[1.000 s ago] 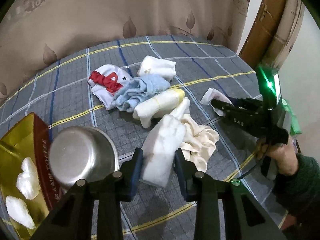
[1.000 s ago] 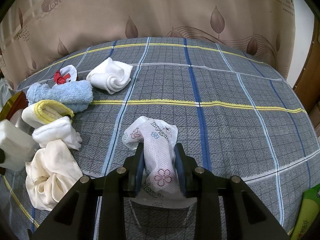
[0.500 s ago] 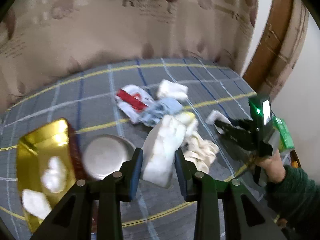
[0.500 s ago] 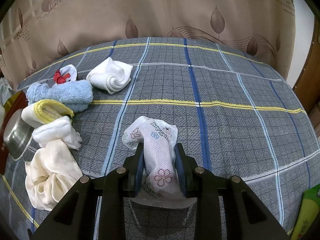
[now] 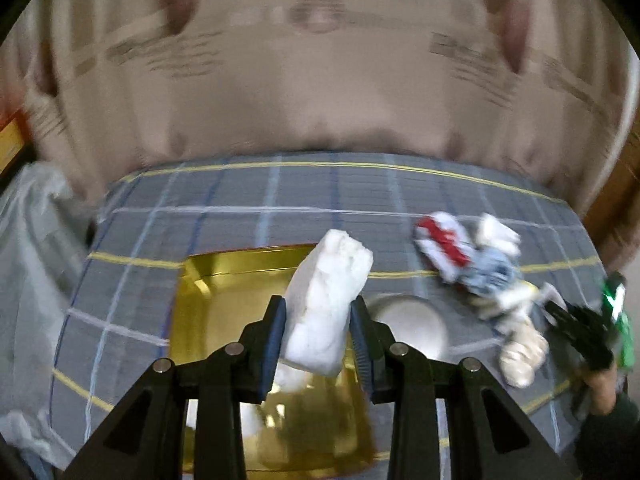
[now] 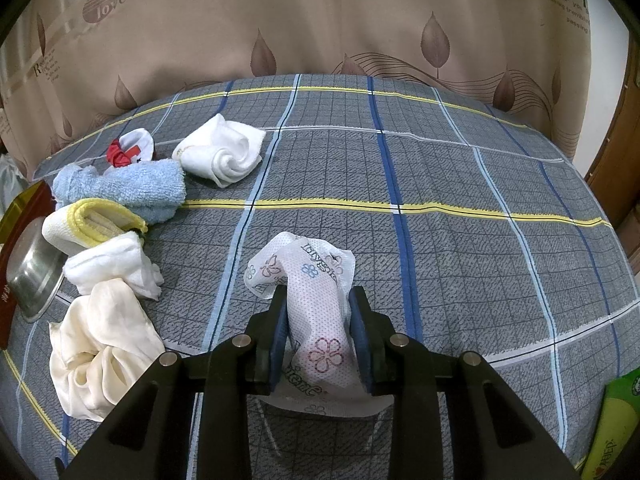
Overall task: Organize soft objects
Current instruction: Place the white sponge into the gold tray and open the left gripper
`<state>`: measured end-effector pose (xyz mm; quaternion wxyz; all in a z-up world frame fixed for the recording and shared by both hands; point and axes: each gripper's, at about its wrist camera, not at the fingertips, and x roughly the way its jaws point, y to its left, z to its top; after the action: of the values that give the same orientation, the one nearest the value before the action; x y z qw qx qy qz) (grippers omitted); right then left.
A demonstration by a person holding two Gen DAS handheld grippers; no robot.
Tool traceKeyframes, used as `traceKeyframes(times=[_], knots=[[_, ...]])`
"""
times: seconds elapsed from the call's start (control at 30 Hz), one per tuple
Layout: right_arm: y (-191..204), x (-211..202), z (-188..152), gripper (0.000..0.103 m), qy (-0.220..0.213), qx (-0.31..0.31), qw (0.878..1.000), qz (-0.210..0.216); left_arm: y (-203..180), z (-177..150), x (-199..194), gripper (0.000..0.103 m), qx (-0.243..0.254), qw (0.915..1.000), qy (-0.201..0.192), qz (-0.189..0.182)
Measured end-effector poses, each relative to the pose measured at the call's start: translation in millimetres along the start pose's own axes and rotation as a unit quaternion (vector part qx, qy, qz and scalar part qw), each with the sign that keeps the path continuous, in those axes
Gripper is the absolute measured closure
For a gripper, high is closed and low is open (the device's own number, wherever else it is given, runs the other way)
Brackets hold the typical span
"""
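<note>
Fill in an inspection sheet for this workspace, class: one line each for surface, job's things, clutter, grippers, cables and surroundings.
Surface: grey plaid cloth covering the work area.
Job's things: white sponge block held above the gold tray; flower-print tissue pack; blue towel, rolled white cloth, yellow-edged cloth, cream cloth, red-and-white cloth lying loose on the left.
Clutter: steel bowl beside the tray; green pack at the near right edge.
Grippers: left gripper shut on the sponge block; right gripper shut on the tissue pack.
Cables: nothing seen.
Surroundings: beige leaf-print curtain behind; left view blurred.
</note>
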<state>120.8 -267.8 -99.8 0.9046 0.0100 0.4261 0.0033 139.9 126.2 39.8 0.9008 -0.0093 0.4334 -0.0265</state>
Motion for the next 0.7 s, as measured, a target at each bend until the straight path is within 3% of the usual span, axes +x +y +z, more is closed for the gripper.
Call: traceKeyframes(times=[0.23, 0.7], knots=[[1, 0, 0, 0.075, 0.0, 0.0, 1.0, 0.0, 51, -2, 32, 0.07, -0.051, 0.9969, 0.029, 0.052], [2, 1, 0, 0.075, 0.0, -0.002, 1.0, -0.001, 78, 0, 72, 0.06, -0.089, 0.9896, 0.068, 0.091]])
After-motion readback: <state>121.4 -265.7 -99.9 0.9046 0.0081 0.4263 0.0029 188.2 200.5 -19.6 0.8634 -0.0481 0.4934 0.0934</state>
